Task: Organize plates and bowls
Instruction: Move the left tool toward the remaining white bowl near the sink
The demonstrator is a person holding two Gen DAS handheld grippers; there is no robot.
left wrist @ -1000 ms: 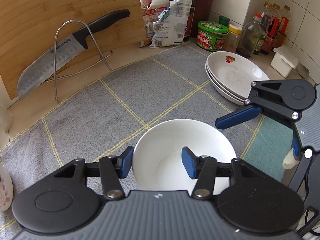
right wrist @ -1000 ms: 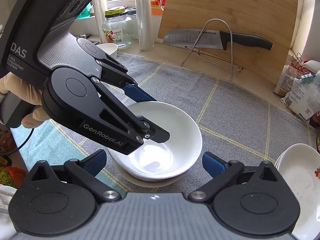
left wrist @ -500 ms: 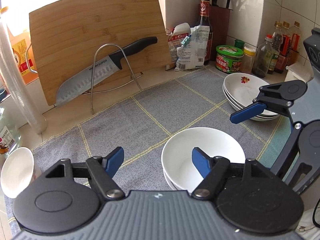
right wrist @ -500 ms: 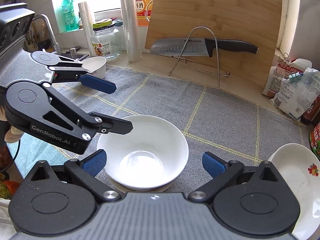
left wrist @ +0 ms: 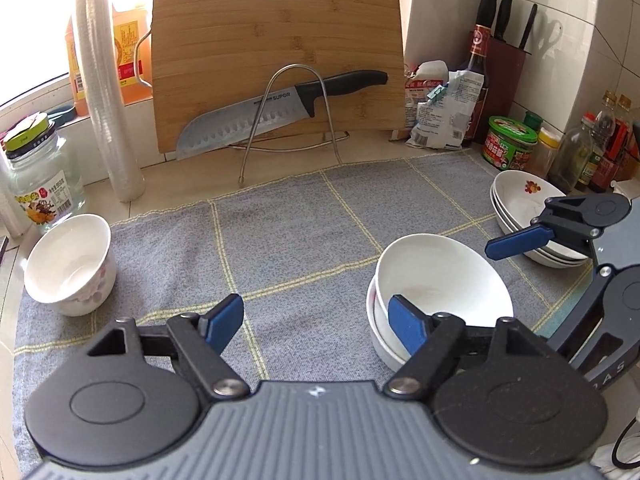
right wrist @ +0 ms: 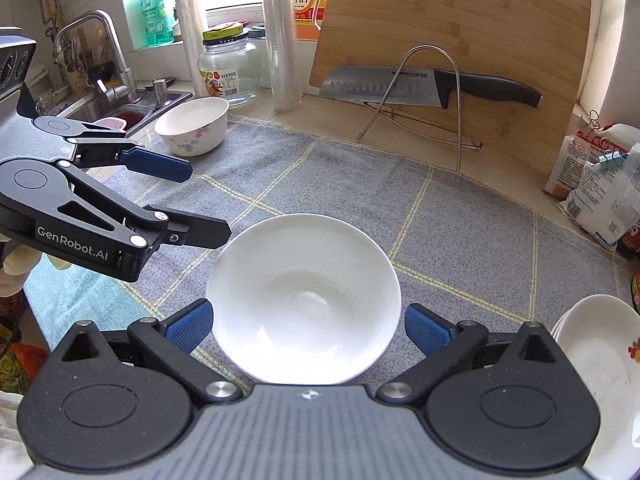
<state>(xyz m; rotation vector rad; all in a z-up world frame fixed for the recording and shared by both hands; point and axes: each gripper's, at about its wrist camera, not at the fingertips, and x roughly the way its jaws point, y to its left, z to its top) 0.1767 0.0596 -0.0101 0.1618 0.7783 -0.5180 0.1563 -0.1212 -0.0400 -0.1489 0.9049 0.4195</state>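
A stack of plain white bowls (left wrist: 440,280) sits on the grey checked cloth (left wrist: 300,240); it also shows in the right wrist view (right wrist: 304,296). A small flowered bowl (left wrist: 70,264) stands at the cloth's left edge, also in the right wrist view (right wrist: 194,124). A stack of shallow white plates (left wrist: 524,208) with a red flower print lies at the right, also at the right wrist view's lower right (right wrist: 596,360). My left gripper (left wrist: 316,320) is open and empty, left of the white bowls. My right gripper (right wrist: 306,326) is open, its fingers either side of the white bowls.
A bamboo cutting board (left wrist: 276,60) and a knife (left wrist: 280,108) on a wire stand are at the back. A glass jar (left wrist: 36,184), a plastic cup stack (left wrist: 108,92), bags, bottles and a green tub (left wrist: 508,140) line the counter. A sink (right wrist: 112,108) lies left.
My left gripper has let go of the white bowl, pulled back and swung left, bringing the flowered bowl into view. My right gripper has drawn back a little and stayed open.
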